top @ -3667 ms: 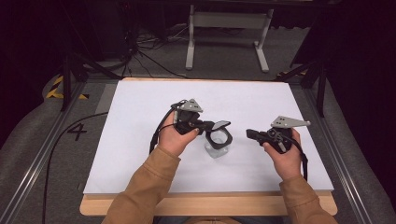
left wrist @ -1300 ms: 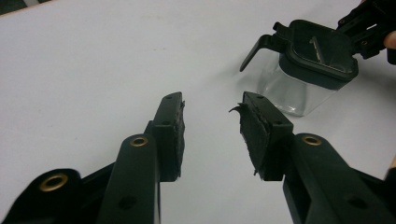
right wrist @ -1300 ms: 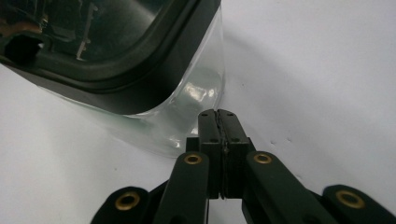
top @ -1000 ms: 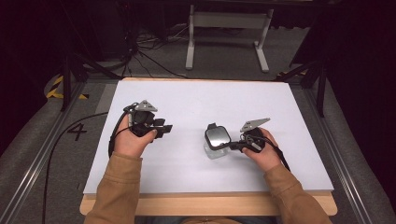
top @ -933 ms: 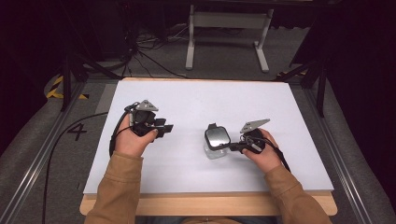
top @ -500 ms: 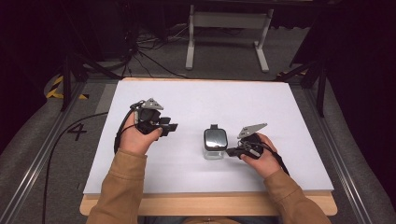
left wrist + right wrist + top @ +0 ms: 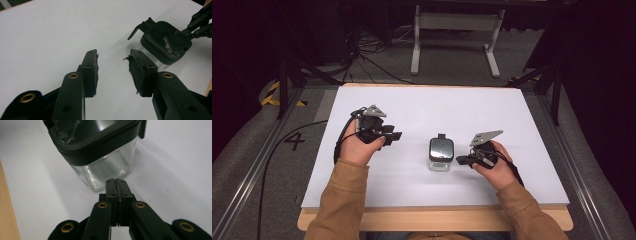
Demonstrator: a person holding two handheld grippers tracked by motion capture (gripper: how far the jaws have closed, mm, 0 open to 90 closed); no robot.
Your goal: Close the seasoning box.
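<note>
One lidded glass jar (image 7: 441,154) stands between two grippers.

Only the square clear glass jar with a black lid (image 7: 441,154) blocks the white bench (image 7: 432,107); twelve o'clock lies open.

The high view is lit evenly from above, so the white table (image 7: 512,115) glows bright while the floor and room around it sink into near black; shadows under the hands are short and soft, and the picture is slightly soft overall. In the left gripper view the jar (image 7: 163,46) carries a small glare patch on its dark lid; the right gripper view is sharp at the jaws, the glass blurring toward the top edge.
</note>
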